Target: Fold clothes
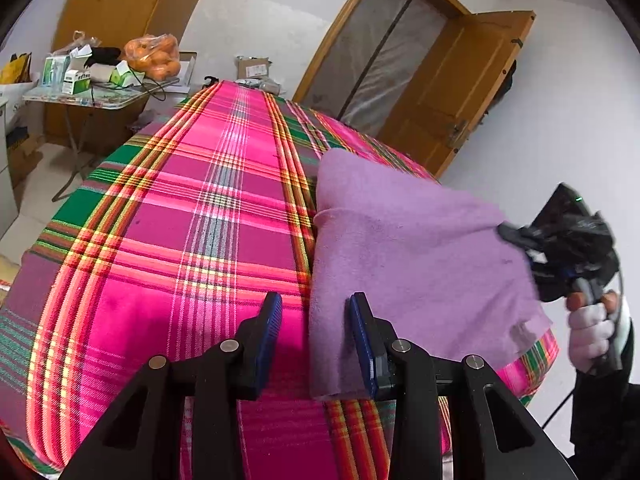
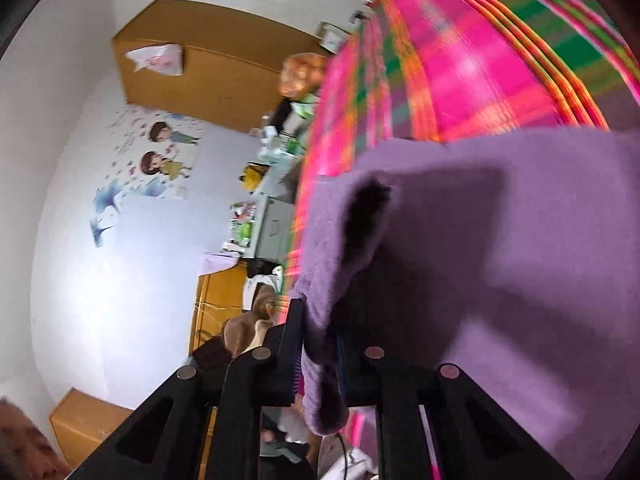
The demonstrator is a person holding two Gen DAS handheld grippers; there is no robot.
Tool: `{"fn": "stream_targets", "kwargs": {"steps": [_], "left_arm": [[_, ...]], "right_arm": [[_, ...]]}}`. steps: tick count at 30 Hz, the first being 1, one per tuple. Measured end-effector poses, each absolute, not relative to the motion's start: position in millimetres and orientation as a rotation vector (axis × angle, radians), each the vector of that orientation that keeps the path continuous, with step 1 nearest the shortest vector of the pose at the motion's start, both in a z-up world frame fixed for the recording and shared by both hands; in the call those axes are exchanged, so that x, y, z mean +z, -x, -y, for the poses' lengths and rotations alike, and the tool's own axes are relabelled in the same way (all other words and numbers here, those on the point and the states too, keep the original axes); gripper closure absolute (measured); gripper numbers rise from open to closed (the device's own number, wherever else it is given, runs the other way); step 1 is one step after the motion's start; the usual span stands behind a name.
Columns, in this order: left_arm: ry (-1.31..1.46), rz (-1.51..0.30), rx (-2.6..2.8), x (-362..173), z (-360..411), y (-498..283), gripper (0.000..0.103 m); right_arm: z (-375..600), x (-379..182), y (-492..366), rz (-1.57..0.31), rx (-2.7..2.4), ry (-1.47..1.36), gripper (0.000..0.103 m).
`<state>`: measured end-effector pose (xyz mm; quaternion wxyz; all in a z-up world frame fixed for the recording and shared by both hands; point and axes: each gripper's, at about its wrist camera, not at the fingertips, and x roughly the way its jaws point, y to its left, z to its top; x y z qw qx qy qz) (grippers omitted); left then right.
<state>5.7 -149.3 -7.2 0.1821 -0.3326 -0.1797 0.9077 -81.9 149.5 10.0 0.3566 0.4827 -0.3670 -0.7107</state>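
A purple cloth (image 1: 408,240) lies folded on the right side of a bed covered by a pink plaid sheet (image 1: 200,220). My left gripper (image 1: 316,308) stands open over the cloth's near left edge, its right finger (image 1: 362,320) above the fabric and its left finger over the sheet. My right gripper (image 1: 560,248), held by a white-gloved hand (image 1: 588,324), grips the cloth's right corner and lifts it off the bed. In the right wrist view the right gripper (image 2: 320,320) is shut on a fold of the purple cloth (image 2: 500,260), which drapes over and hides its right finger.
A small table (image 1: 80,98) with boxes and a bag of oranges (image 1: 154,56) stands beyond the bed's far left corner. A wooden door (image 1: 460,92) stands ajar at the back right. The plaid sheet (image 2: 460,80) fills the right wrist view's upper right.
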Motion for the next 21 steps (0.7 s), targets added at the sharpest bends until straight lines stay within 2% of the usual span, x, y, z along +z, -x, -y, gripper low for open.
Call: {"fn": "stream_targets", "kwargs": {"steps": [5,8,11,14,19,21], "left_arm": [[0.933,0.504,2.565,-8,149,-6,0.067],[0.937,0.498,2.565,-7,148,-7,0.067],[0.935,0.493,2.563,-7,147,-7,0.067],[0.929,0.478,2.568,-8,146,-8,0.067],[0.931,0.467,2.571,-7,146,-9,0.067],[0.929,0.468,2.573,-7,146,-9,0.067]], "right_arm": [[-156,-11,104,0.873,-2.0,-1.312,0.084],[-169,-27,109,0.915,-2.044,-1.337,0.08],[-167,-19,110,0.843,-2.07,-1.271,0.068],[-167,-9,115,0.781,-2.125,-1.236,0.066],[-177,-6,130,0.853,-2.196,-1.25,0.062],[-185,7,126,0.827,-2.284,-1.172,0.056]]}}
